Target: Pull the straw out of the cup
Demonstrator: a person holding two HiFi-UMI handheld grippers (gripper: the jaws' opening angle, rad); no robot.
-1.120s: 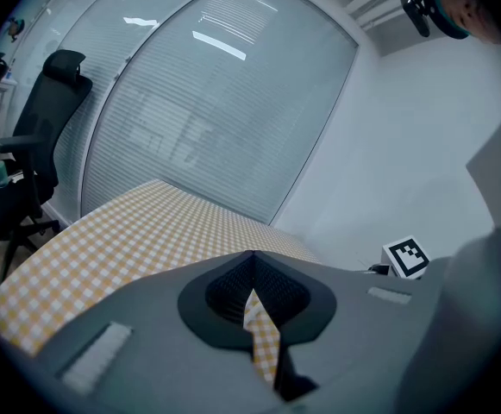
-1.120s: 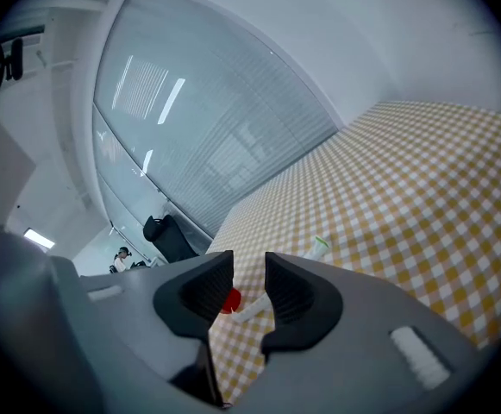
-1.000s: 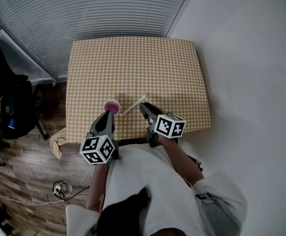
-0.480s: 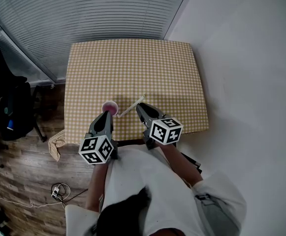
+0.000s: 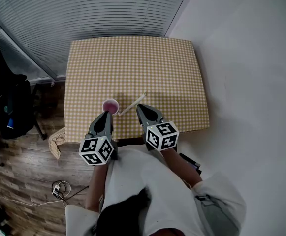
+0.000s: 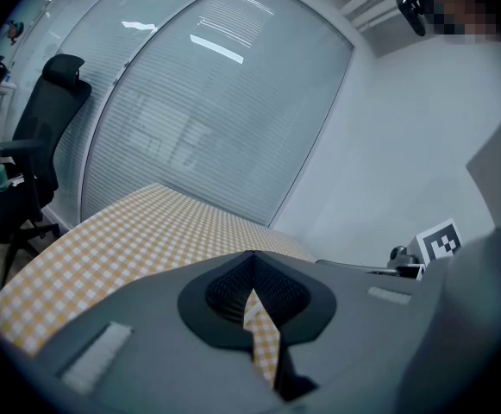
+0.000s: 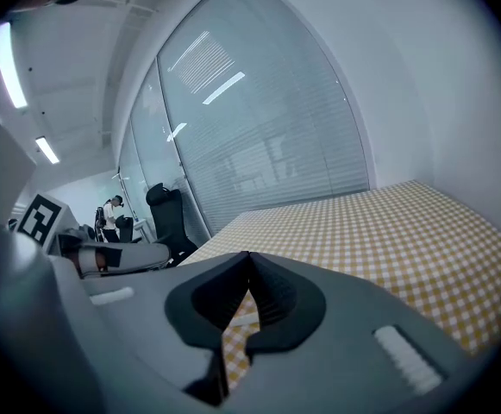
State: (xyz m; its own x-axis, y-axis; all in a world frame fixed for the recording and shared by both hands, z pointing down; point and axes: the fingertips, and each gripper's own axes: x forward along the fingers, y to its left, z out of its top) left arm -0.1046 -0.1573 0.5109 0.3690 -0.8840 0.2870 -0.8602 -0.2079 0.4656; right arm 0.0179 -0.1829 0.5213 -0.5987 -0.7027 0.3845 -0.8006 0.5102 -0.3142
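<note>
A small pink cup (image 5: 111,105) stands near the front edge of the checked table (image 5: 133,68). A pale straw (image 5: 133,103) lies flat on the cloth just right of the cup, outside it. My left gripper (image 5: 105,115) points at the cup from the near side; its jaws are shut and hold nothing (image 6: 252,254). My right gripper (image 5: 141,107) hovers by the straw's near end. Its jaws have just been closing and now meet with nothing between them (image 7: 249,254). Below the right jaws a pale strip of the straw (image 7: 243,318) shows on the cloth.
A black office chair (image 5: 9,109) stands left of the table, and window blinds (image 5: 83,9) run behind it. A white wall (image 5: 251,58) is at the right. A tan cloth (image 5: 57,142) and cables (image 5: 60,188) lie on the wooden floor.
The right gripper has rolled, drawn back a little from the straw's end, and its jaws have come together. The left gripper, cup and straw have stayed put.
</note>
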